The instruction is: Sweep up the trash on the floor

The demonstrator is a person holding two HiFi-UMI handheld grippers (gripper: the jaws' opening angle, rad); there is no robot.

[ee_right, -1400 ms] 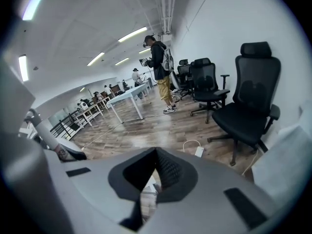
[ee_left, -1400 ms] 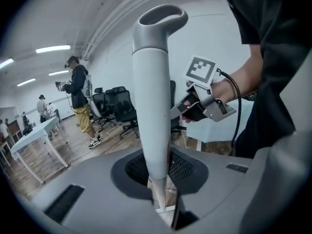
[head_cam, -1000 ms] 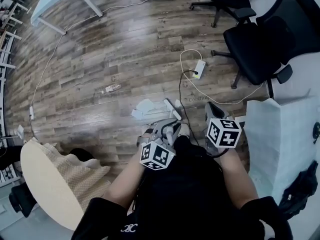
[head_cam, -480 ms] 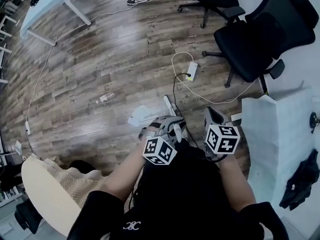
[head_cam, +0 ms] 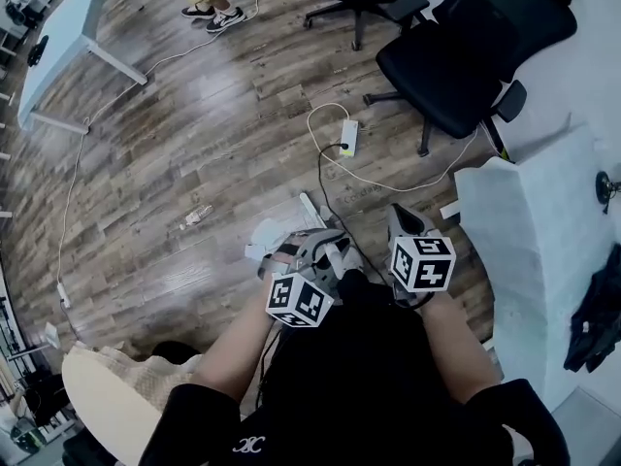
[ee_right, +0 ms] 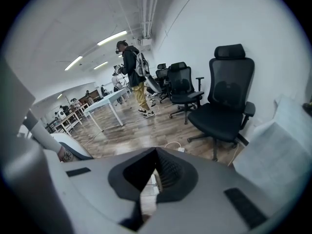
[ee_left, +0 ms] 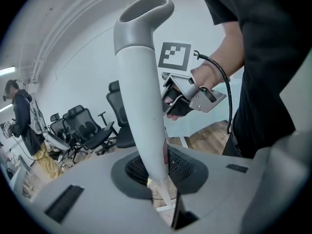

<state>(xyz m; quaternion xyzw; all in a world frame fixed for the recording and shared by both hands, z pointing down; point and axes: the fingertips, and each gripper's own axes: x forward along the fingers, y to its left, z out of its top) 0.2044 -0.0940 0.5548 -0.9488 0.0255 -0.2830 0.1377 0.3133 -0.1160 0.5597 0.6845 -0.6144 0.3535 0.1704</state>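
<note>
Only the left gripper view shows the left gripper [ee_left: 163, 199] squeezing a white handle [ee_left: 141, 91]. The head view shows paper trash [head_cam: 266, 233] on the floor [head_cam: 194, 134]. The right gripper [ee_right: 146, 189] is pinched closed, empty.

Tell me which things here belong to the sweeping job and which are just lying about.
For the job:
- white handle, gripped in the left claw
- crumpled paper on the floor
- plastic bottle on the floor

Just lying about:
- power strip
- black office chair
- white table
</note>
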